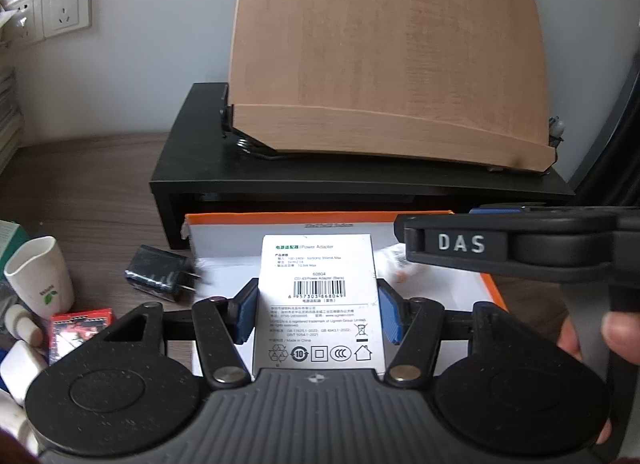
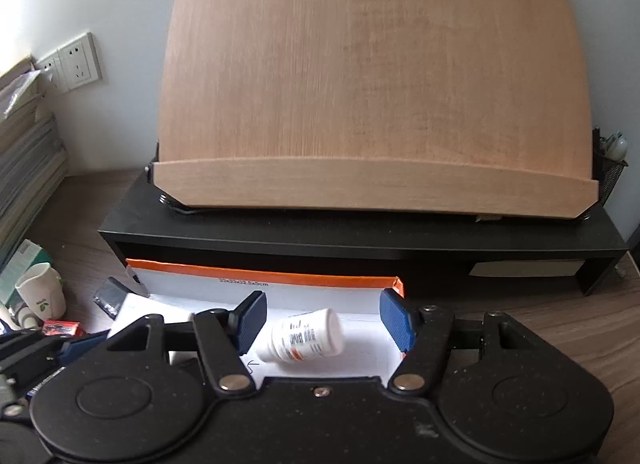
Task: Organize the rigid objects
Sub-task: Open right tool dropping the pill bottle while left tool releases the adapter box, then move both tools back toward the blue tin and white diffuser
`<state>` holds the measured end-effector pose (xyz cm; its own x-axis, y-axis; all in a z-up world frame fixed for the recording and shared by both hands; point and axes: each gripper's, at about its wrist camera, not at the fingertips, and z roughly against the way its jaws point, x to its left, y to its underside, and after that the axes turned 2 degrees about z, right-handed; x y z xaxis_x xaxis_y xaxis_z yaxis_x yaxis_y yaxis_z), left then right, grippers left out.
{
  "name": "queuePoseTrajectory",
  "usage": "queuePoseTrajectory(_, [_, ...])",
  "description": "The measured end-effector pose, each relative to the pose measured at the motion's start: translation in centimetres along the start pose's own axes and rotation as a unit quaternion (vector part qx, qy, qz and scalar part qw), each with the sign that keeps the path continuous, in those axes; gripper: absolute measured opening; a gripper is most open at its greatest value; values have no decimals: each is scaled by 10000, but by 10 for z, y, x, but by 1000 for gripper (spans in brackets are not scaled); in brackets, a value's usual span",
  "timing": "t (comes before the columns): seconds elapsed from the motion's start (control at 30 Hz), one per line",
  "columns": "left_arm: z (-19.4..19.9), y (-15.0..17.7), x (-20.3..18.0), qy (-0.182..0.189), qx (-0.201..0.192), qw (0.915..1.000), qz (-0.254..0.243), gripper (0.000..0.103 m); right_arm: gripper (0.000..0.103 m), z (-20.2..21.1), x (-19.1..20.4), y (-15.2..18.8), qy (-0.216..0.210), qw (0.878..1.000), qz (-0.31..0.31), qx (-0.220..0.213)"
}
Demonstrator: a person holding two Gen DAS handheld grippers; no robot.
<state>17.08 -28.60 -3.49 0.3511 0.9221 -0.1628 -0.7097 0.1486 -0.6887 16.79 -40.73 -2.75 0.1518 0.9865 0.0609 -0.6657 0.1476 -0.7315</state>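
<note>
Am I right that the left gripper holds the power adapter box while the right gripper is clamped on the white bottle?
Not quite. The left gripper does hold the power adapter box, but the right gripper is open; the white bottle lies loose between its pads in the tray, as the right wrist view shows.

Black riser (image 2: 360, 248) blocks ahead; tray (image 2: 320, 296) open above.

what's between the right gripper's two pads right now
In the right wrist view, a white pill bottle lies on its side inside the orange-edged box, between the right gripper's open pads, touching neither.
</note>
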Motion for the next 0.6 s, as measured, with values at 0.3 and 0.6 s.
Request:
queuePoseTrajectory(0.3, [27, 0, -7, -195, 85, 9998, -15, 80, 79, 43, -7, 2, 170, 9995, -174, -197])
queuePoseTrajectory(0.6, [69, 10, 14, -308, 46, 9992, 266, 89, 83, 80, 6, 23, 217, 9992, -266, -185])
